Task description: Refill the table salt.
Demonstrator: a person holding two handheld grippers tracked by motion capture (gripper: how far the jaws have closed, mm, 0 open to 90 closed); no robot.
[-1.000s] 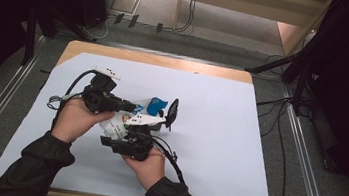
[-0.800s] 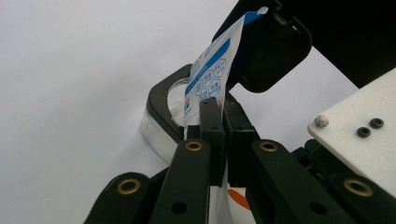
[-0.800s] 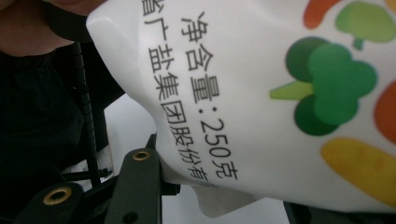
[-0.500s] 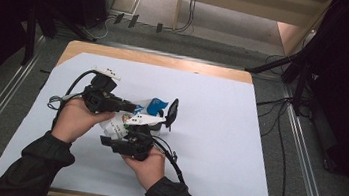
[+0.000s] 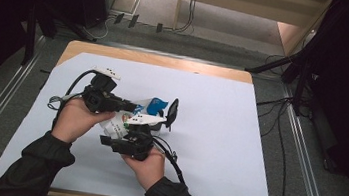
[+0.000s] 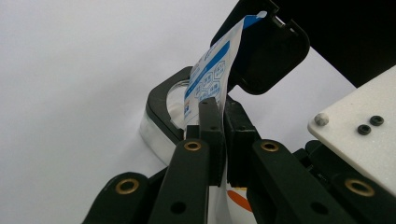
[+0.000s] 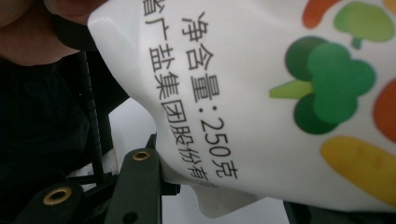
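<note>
White plastic pouch (image 5: 126,122), printed with vegetables and blue lettering, hangs between my two tools above the pale table sheet (image 5: 216,148). My left gripper (image 6: 219,135) is pinched tight on its thin blue-printed top edge; my right gripper (image 5: 151,128) clamps the fuller lower body. I judge it soft, slick and saggy, its contents shifting, so I'd grip the flat seam. A black box (image 6: 266,51) with open lid sits just beyond.
</note>
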